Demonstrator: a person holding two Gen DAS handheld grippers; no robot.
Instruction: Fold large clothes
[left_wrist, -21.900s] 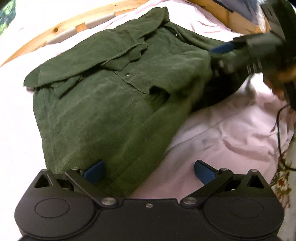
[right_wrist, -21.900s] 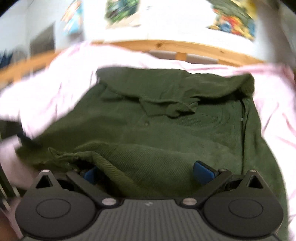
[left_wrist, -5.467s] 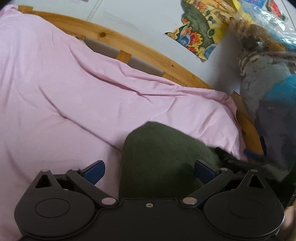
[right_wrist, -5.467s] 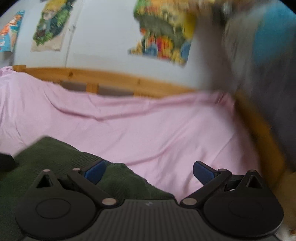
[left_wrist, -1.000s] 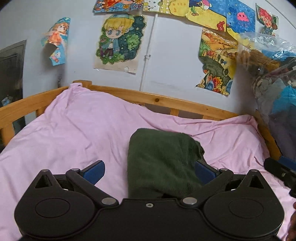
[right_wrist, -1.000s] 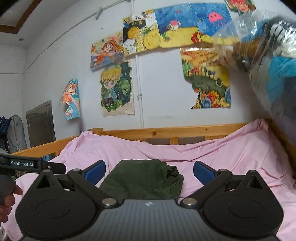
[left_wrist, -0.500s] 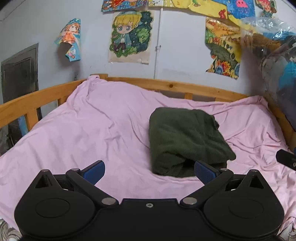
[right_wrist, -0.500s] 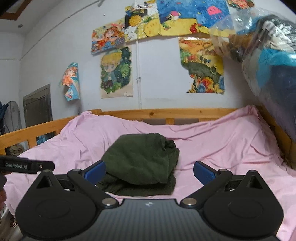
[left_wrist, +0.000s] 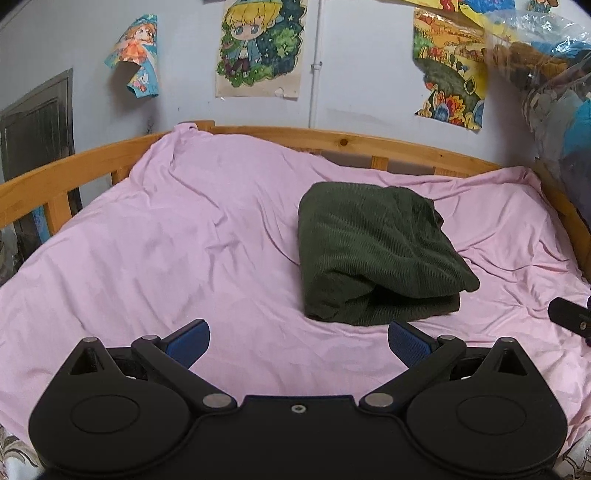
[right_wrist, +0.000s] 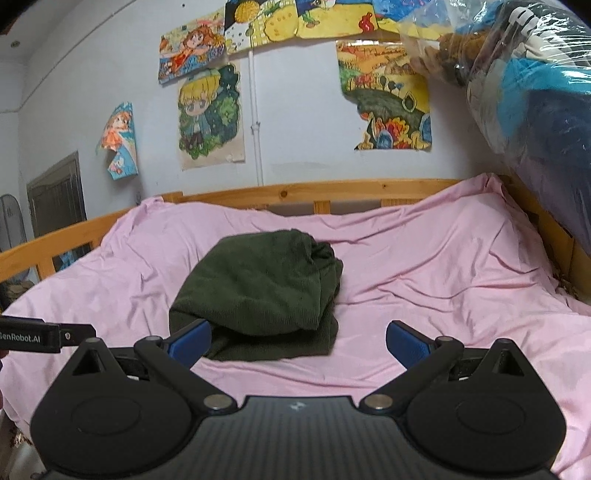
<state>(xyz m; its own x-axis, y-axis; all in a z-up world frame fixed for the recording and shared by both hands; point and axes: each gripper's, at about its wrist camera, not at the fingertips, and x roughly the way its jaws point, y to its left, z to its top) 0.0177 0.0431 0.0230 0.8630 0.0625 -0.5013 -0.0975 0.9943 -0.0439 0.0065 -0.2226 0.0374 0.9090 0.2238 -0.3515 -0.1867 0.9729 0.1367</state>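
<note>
A dark green corduroy garment (left_wrist: 373, 251) lies folded into a thick bundle on the pink bed sheet (left_wrist: 184, 258), right of centre in the left wrist view. It also shows in the right wrist view (right_wrist: 258, 288), just beyond the left fingertip. My left gripper (left_wrist: 297, 341) is open and empty, held back from the bundle's near edge. My right gripper (right_wrist: 297, 341) is open and empty, also short of the bundle. Neither touches the cloth.
A wooden bed rail (left_wrist: 332, 138) runs around the far and side edges. Posters (left_wrist: 258, 48) hang on the wall behind. A clear plastic bag of clothes (right_wrist: 535, 92) bulges in at the upper right. The other gripper's tip (left_wrist: 570, 317) shows at the right edge.
Both grippers have drawn back and away from the folded garment, which now lies farther off and fully in view. The bundle itself has not moved.
</note>
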